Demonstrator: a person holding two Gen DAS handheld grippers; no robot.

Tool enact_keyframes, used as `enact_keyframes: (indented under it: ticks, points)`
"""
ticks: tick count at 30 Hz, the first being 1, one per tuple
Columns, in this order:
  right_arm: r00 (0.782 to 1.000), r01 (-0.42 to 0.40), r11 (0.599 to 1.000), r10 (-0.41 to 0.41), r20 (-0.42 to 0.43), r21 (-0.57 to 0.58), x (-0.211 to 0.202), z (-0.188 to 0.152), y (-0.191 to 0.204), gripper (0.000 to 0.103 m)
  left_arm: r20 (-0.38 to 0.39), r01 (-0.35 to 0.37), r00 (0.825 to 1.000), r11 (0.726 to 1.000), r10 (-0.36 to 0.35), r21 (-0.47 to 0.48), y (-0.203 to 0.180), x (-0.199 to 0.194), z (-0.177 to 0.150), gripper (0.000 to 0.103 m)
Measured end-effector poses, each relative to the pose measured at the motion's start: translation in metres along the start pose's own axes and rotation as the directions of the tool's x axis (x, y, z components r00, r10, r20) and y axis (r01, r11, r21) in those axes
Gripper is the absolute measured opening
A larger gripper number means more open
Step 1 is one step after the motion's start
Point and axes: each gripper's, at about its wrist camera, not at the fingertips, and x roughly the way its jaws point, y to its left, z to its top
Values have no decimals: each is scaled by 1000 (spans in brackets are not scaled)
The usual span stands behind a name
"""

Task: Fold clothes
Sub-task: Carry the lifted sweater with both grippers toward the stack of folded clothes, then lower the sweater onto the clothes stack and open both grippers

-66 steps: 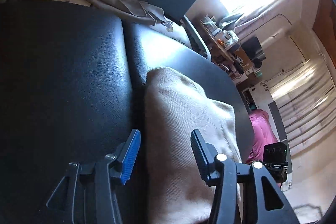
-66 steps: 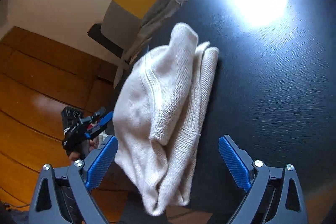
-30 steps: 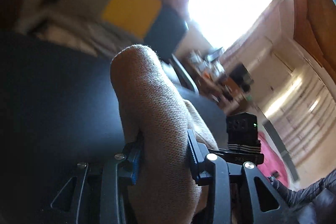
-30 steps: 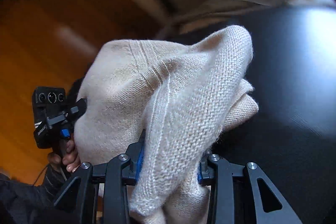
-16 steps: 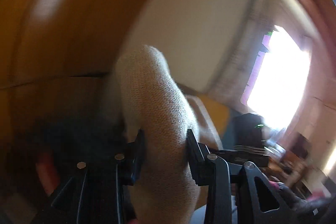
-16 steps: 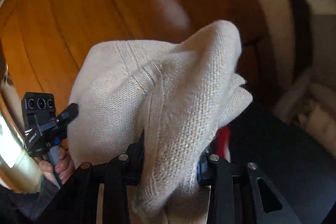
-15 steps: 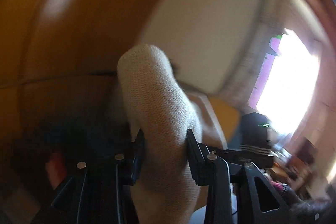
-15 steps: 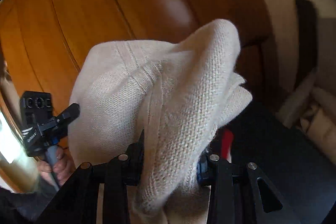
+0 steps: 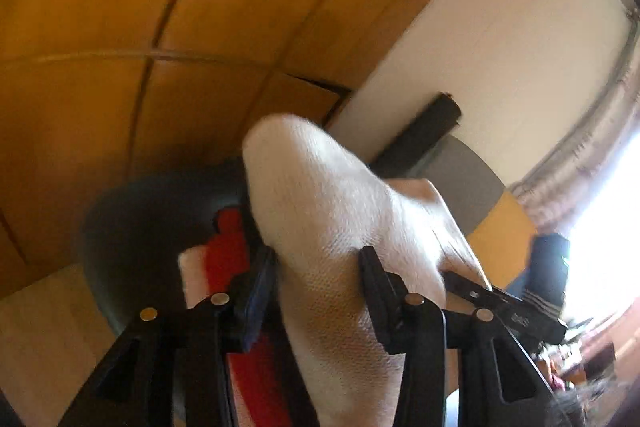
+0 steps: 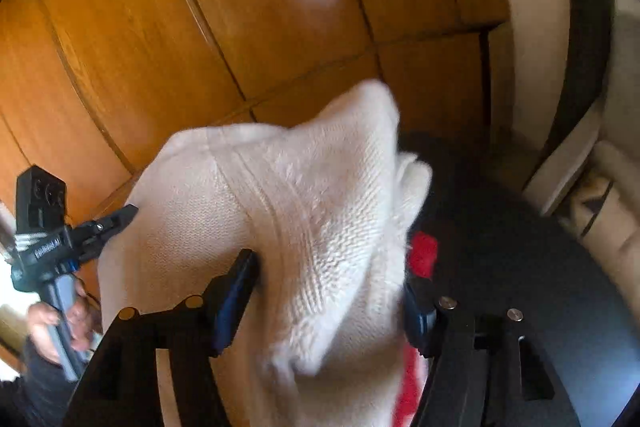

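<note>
A folded cream knit sweater (image 9: pixel 320 219) is held up in the air between both grippers. My left gripper (image 9: pixel 316 275) is shut on one end of it. My right gripper (image 10: pixel 328 291) is shut on the other end of the sweater (image 10: pixel 288 203), which bulges over the fingers. The left gripper also shows in the right wrist view (image 10: pixel 116 221), gripping the sweater's far edge. A red and white garment (image 9: pixel 224 247) lies below on a black surface (image 9: pixel 132 227); it also shows in the right wrist view (image 10: pixel 422 253).
Orange wooden panels (image 10: pixel 200 27) fill the background. A black padded surface (image 10: pixel 520 247) lies under the grippers. A cream wall (image 9: pixel 500 47) and grey and yellow cushions (image 9: pixel 492 203) are at the right. A pale cloth (image 10: pixel 600 187) lies at the far right.
Both grippers closed on the sweater and lifted it off the black surface, then swung it toward the wooden wall. The red and white garment has come into view beneath.
</note>
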Motion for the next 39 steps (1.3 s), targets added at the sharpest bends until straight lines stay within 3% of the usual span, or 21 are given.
enact_keyframes:
  ticks: [2, 5, 6, 11, 13, 16, 22, 25, 34, 39]
  points:
    - [996, 56, 997, -52, 65, -54, -29, -11, -4, 67, 30, -32, 999, 999, 32, 25, -10, -11, 7, 41]
    - [996, 71, 992, -66, 54, -105, -27, -16, 6, 68, 77, -82, 994, 995, 77, 61, -24, -28, 18, 43]
    - [996, 76, 990, -70, 50, -121, -26, -18, 10, 68, 87, -93, 993, 989, 83, 113, -39, -27, 19, 43]
    - [995, 99, 974, -95, 33, -205, -23, -26, 27, 68, 10, -46, 999, 940, 45, 337, -99, 17, 19, 43]
    - [994, 108, 965, -105, 27, -239, -22, -30, 33, 68, -35, -74, 995, 921, 94, 383, -107, 45, 17, 43]
    - [996, 53, 982, -65, -58, -182, 1, -43, 27, 68, -79, -118, 984, 920, 158, 373, -86, 64, 6, 42]
    - [998, -58, 970, 57, -13, -238, 26, -78, 63, 69, -23, -201, 977, 948, 213, 247, -11, 43, -23, 42]
    - [997, -66, 971, 72, 19, -228, 34, -71, 68, 69, -27, -213, 974, 950, 225, 230, -6, 43, -19, 42]
    - [995, 99, 968, -93, 38, -232, 17, -90, 80, 70, 96, -306, 952, 901, 290, 309, -41, 13, -56, 43]
    - [987, 158, 964, -152, 44, -215, 2, -96, 83, 80, 103, -339, 941, 894, 323, 292, -50, 7, -55, 44]
